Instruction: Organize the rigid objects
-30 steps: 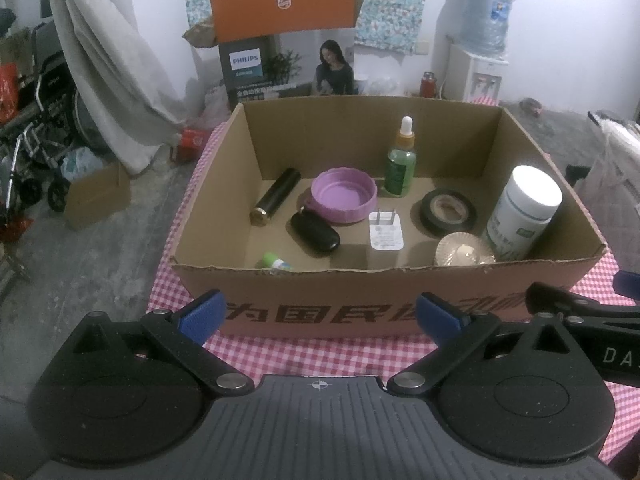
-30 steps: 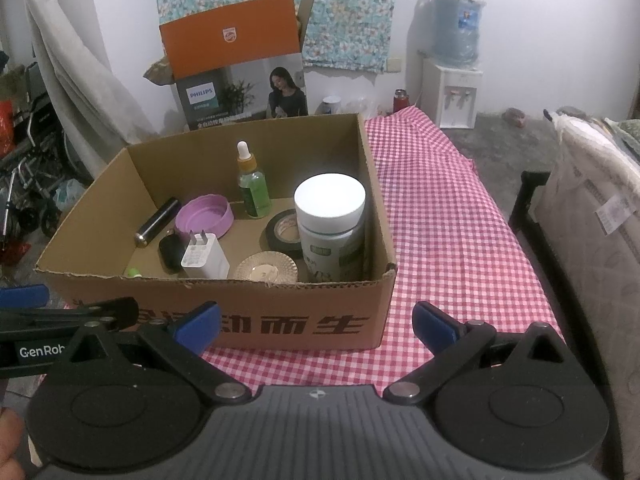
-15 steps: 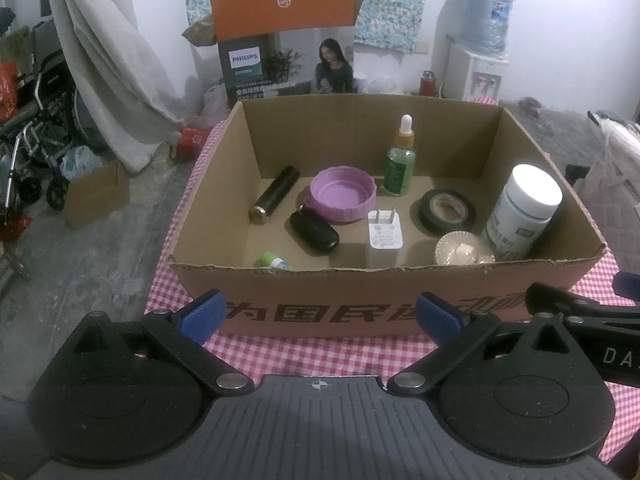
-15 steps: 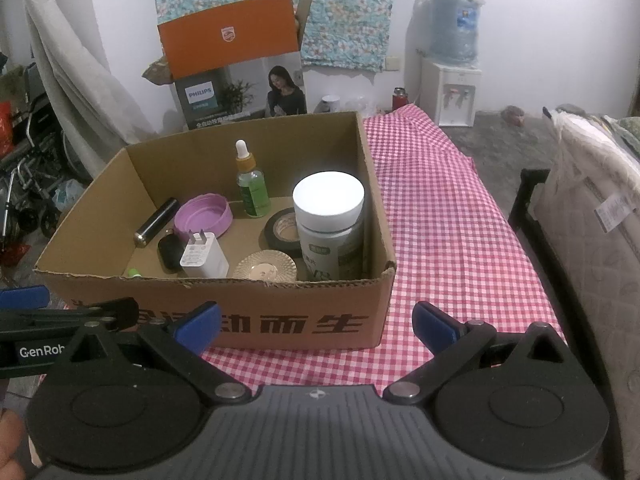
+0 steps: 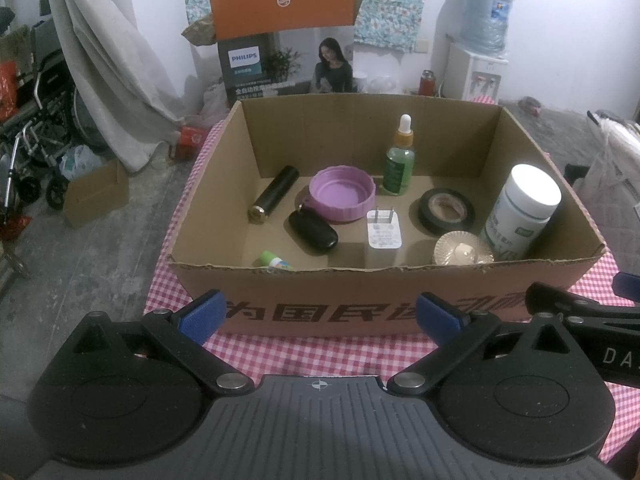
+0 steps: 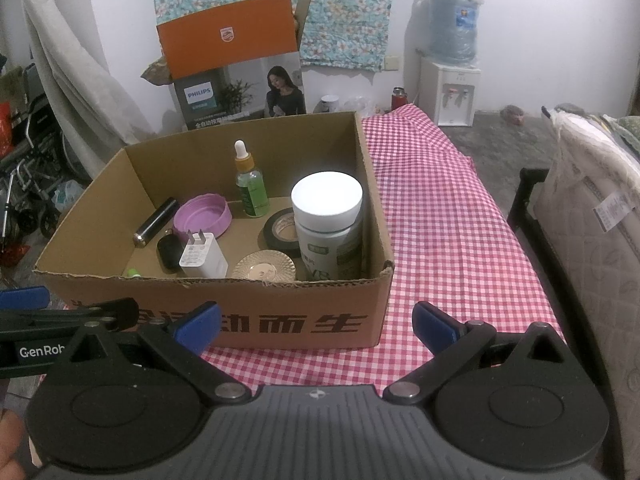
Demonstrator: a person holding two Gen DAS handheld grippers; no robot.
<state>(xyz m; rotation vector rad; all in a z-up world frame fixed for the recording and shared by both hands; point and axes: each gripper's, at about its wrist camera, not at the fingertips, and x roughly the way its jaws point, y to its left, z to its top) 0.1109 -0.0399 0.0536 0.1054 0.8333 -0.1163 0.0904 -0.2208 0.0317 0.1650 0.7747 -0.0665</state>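
1. The left gripper (image 5: 320, 314) has its blue fingers wide apart and holds nothing. It waits in front of the near wall of the cardboard box (image 5: 384, 306), outside the box.

2. The right gripper (image 6: 316, 322) is also spread apart and empty. It stands before the same near wall, more toward the right corner of the box, above the checkered cloth (image 6: 448, 216).

3. All the rigid objects seem to be inside the box already. The white bottle (image 5: 524, 212) stands upright in the near right corner. The tape roll (image 5: 447, 211) lies just behind it, and the round dish (image 5: 464, 249) lies just beside it at the near wall.

4. The white charger (image 5: 383, 236) stands in the middle of the box. The black key fob (image 5: 313, 232) and the purple lid (image 5: 342, 194) are to its left, the fob touching the lid or almost. The dropper bottle (image 5: 400, 158) stands toward the back wall, the black tube (image 5: 274, 194) lies near the left wall, and a small green item (image 5: 274, 260) is at the near wall.

5. I judge the sorting nearly finished. If one more pick is needed, the gripper should rise over the near wall first and come down straight, because the tall bottles can tip easily.

6. Compared with one second ago, almost nothing differs: both grippers stay spread at the same place, and no object in the box has moved.
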